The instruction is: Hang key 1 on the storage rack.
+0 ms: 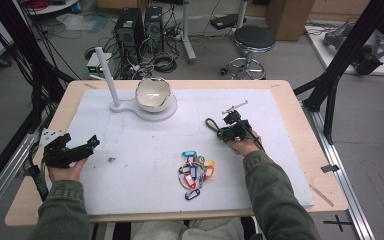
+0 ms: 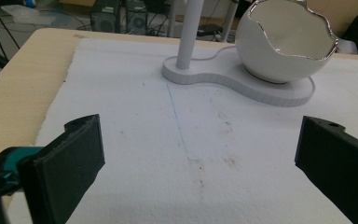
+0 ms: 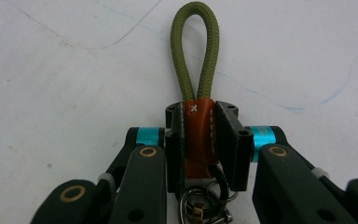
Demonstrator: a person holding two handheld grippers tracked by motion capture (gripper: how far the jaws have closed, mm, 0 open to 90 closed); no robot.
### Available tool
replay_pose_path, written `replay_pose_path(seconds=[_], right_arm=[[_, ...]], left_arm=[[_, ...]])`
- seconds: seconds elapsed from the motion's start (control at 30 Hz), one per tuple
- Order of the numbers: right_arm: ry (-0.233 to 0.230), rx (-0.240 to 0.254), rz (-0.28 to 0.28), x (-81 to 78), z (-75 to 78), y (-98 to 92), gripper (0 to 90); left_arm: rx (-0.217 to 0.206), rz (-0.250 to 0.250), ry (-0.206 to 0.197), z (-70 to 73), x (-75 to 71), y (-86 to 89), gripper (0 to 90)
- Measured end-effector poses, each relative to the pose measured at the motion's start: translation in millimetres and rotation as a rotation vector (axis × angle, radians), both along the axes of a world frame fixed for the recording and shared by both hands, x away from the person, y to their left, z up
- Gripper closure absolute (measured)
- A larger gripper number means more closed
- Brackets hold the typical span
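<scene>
My right gripper (image 3: 200, 116) is shut on a keychain strap (image 3: 198, 140): its brown leather band is squeezed between the pads. The strap's olive rope loop (image 3: 195, 51) sticks out ahead over the mat, and a metal ring (image 3: 205, 203) hangs behind the jaws. In the high view this gripper (image 1: 225, 131) is right of centre, with the rope loop (image 1: 211, 123) pointing left. My left gripper (image 1: 92, 142) rests at the mat's left edge. Its jaws stand wide apart, and my left gripper (image 2: 200, 154) has nothing between them.
A pile of coloured key tags (image 1: 195, 172) lies at the front centre of the white mat (image 1: 140, 145). A white eggshell-shaped bowl (image 1: 153, 94) sits on a white base with an upright post (image 1: 105, 70) at the back. The wooden table edge (image 1: 305, 130) runs around the mat.
</scene>
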State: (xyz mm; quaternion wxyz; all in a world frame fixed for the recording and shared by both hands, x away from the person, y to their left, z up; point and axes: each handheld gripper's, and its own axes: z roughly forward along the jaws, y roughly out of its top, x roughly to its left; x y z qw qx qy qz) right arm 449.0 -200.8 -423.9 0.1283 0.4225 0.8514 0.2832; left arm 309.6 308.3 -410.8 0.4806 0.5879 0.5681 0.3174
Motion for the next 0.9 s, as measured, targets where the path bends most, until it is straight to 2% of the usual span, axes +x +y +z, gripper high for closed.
replay_pose_path(seconds=[0.07,0.13,0.47,0.63,0.9], right_arm=[[0.0,0.003,-0.017,0.4,0.5,-1.7,74.4],[0.013,0.032,-0.048,0.8,2.6,-5.4,74.4],[0.006,0.1,-0.075,-3.1,14.8,-14.1,74.6],[0.001,0.105,-0.076,-7.3,22.6,-15.7,74.6],[-0.026,0.146,-0.096,-14.8,44.6,-21.5,75.0]], left_arm=[[-0.004,0.0,-0.001,-0.2,0.4,-0.1,1.7],[0.001,-0.003,0.003,-0.2,0.4,0.3,1.6],[-0.004,-0.011,0.005,-0.3,0.7,-1.6,1.7],[-0.009,-0.013,0.007,-0.6,1.1,-1.8,1.7],[-0.02,-0.021,0.009,-0.5,0.5,-2.3,1.7]])
